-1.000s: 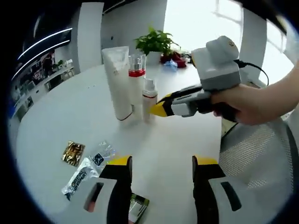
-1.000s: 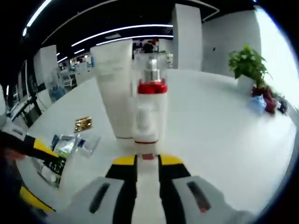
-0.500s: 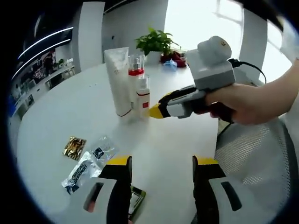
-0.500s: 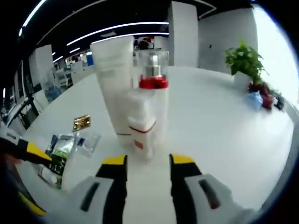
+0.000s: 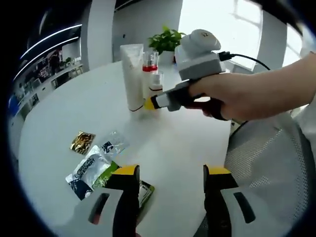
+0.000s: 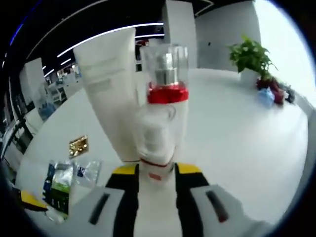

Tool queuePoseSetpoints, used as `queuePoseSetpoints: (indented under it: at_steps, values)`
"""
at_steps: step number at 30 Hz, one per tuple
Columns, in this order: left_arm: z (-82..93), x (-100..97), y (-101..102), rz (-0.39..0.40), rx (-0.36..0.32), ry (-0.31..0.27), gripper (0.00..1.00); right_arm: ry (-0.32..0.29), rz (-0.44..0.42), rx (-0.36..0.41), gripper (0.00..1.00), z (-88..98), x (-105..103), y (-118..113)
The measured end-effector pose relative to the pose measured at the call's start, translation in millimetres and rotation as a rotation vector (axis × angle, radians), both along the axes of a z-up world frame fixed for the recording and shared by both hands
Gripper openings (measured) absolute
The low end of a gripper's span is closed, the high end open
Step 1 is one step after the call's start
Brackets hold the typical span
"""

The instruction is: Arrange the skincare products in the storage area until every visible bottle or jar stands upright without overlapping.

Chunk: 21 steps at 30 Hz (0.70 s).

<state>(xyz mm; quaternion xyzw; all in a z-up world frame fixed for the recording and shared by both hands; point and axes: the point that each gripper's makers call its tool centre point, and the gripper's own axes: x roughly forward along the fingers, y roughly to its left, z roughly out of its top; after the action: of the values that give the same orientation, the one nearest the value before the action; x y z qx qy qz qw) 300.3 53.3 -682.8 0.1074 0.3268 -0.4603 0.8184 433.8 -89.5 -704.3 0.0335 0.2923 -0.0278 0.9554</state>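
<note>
Skincare products, three upright on the white counter [image 5: 64,113]: a tall white tube [image 6: 111,98] standing on its cap; a clear-capped pump bottle with a red collar [image 6: 168,84] just beside it; a small white bottle with a red label [image 6: 155,143] in front of both, nearest the right camera. Right hand-held gripper [image 6: 154,173]: yellow-tipped jaws lie on either side of the small white bottle's lower part, apparently touching it; whether they press it cannot be told. In the left gripper view the same right hand-held gripper [image 5: 150,102], held in a person's hand [image 5: 222,94], reaches to the base of the group. Left hand-held gripper [image 5: 170,173]: jaws spread wide, nothing between them, above bare counter. Loose items on the counter, well apart from the bottles: a gold foil sachet [image 5: 82,142], a clear sachet [image 5: 112,144], a dark printed sachet [image 5: 89,170]. Background: a potted green plant [image 5: 168,40].
</note>
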Motion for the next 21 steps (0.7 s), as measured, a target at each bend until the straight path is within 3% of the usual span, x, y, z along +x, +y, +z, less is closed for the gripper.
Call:
queuePoseSetpoints:
  at_steps: [11, 21]
  values:
    - [-1.4, 4.9, -1, 0.013, -0.007, 0.003, 0.49, 0.014, 0.025, -0.022, 0.2, -0.7, -18, -12]
    - [0.6, 5.4, -2, 0.001, -0.007, -0.001, 0.48, -0.005, 0.039, -0.044, 0.21, -0.3, -5, -12]
